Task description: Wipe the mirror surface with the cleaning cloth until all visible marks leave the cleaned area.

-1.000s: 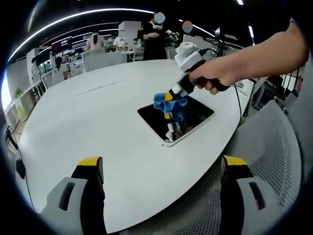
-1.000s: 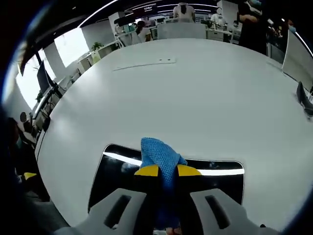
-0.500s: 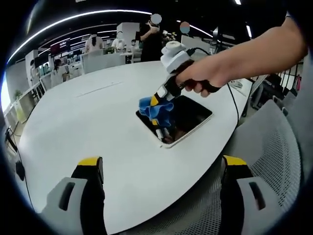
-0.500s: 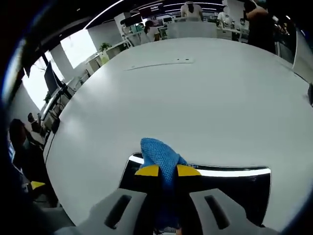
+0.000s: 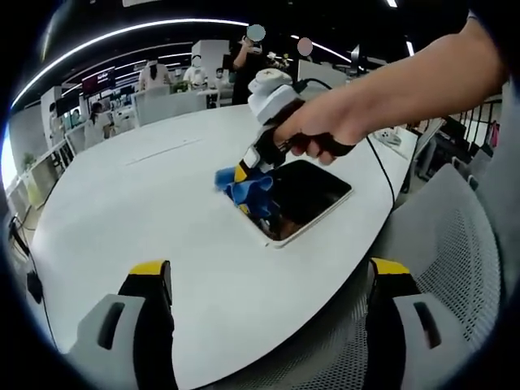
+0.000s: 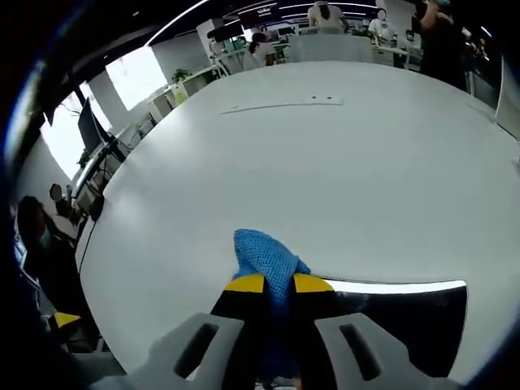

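My right gripper is clamped on the crumpled blue microfibre cleaning cloth, pressing it down at the left end of the dark rectangular white-framed mirror. That mirror lies flat on the big round white surface, near its right edge. My left gripper hangs back off the near edge, jaws spread wide with nothing in them. A grey mesh chair sits just right of the surface.
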